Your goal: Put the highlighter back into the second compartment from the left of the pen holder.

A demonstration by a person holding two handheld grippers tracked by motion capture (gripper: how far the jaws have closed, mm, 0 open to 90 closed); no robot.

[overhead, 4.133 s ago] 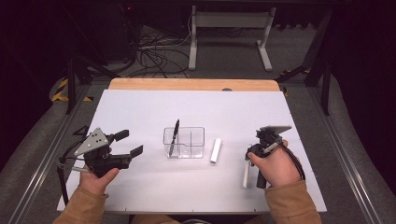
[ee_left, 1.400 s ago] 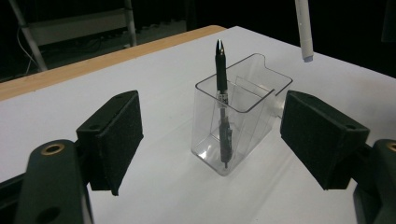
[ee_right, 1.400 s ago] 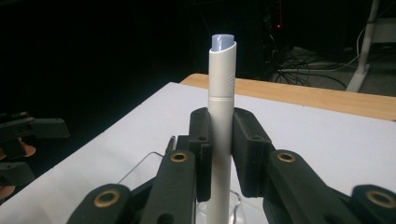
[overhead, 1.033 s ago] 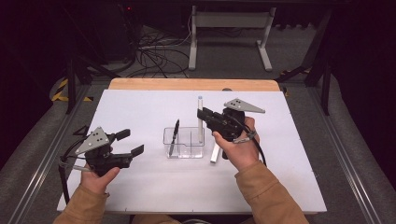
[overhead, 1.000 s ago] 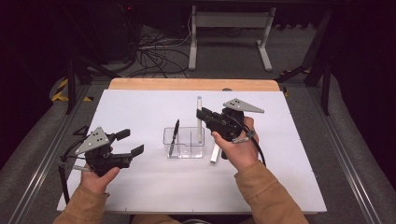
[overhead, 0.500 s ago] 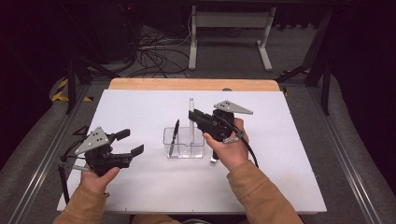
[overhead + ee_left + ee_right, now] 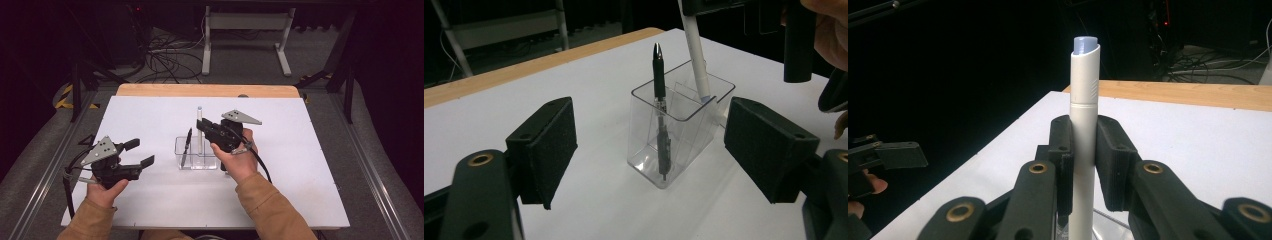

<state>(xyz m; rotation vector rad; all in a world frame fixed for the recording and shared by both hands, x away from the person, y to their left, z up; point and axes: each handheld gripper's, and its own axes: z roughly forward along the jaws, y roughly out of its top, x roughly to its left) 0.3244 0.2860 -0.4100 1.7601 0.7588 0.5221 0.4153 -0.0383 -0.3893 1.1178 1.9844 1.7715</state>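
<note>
A clear plastic holder [image 7: 196,153] with compartments stands mid-table on the white tabletop [image 7: 310,165]. In its left compartment leans a black pen [image 7: 186,146], tip end up. My right gripper [image 7: 202,125] is shut on a white pen [image 7: 200,131] and holds it upright over the holder. In the left gripper view the white pen [image 7: 694,47] has its lower end inside the far compartment of the holder [image 7: 679,131], behind the black pen [image 7: 659,100]. The right gripper view shows both pads pressed on the white pen [image 7: 1083,125]. My left gripper [image 7: 138,153] rests open at the left, facing the holder.
A wooden strip [image 7: 207,90] runs along the table's far edge. Beyond it are floor cables [image 7: 165,55] and a metal stand frame [image 7: 245,22]. Metal rails [image 7: 372,175] flank the table on both sides.
The right hand has carried the white pen left and down, from beside the holder to over it, so the pen's lower end now sits in the holder. The left gripper stayed still.
</note>
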